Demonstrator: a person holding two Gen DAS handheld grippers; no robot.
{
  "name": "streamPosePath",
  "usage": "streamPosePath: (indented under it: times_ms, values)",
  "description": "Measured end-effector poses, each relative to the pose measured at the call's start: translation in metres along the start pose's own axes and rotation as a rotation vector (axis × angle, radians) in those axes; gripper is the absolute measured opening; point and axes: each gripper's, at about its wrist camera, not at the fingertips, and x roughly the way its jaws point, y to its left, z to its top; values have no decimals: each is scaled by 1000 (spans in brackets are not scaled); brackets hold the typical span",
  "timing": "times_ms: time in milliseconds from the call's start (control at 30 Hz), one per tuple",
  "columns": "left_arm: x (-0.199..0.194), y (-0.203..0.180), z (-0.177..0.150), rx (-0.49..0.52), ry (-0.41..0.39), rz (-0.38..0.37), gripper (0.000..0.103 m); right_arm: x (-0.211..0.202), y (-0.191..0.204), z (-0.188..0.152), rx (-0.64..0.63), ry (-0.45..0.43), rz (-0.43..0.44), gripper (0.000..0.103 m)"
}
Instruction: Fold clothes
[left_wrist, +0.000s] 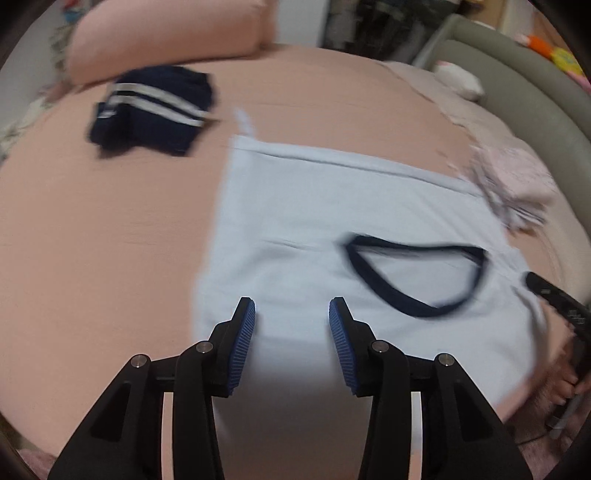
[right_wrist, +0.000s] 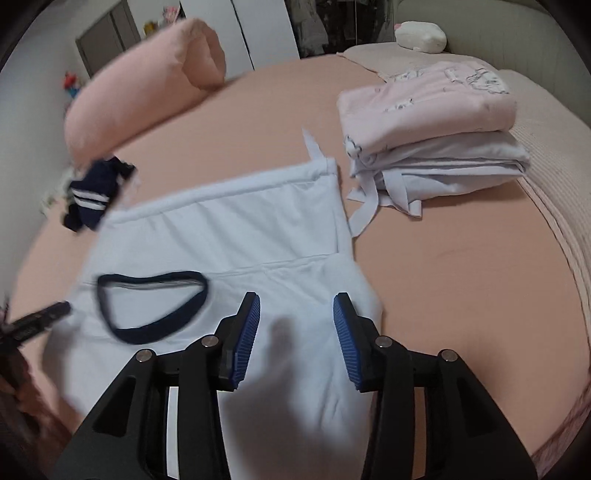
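Left wrist view: the left gripper (left_wrist: 291, 314) hangs over the near edge of the pale blue shirt (left_wrist: 314, 206), jaws wide apart, holding nothing. The navy collar (left_wrist: 413, 273) lies at three o'clock, dark shorts (left_wrist: 155, 110) at eleven.

Right wrist view: the right gripper (right_wrist: 296, 308) is likewise spread and empty over the shirt's near right side; the folded pile (right_wrist: 432, 136) sits at one o'clock. I'd pinch both near corners evenly, then carry them toward the far hem without dragging the bed sheet (right_wrist: 461, 258).

You see a pale blue shirt (right_wrist: 229, 229) with a navy collar (right_wrist: 155, 299), a navy garment (right_wrist: 92, 192) with white stripes, a pink folded top (right_wrist: 428, 107) and a peach bed sheet (right_wrist: 461, 258).
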Motion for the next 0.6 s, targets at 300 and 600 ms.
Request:
streamPosePath:
  times_ms: [300,600]
  values:
    - [11,-37,-16,172,52,36,64,-29,21,-42,-199,12,-16,45]
    - [20,-38,-23,159,77,71,68,-45,12,-41,-182,-7,22,44]
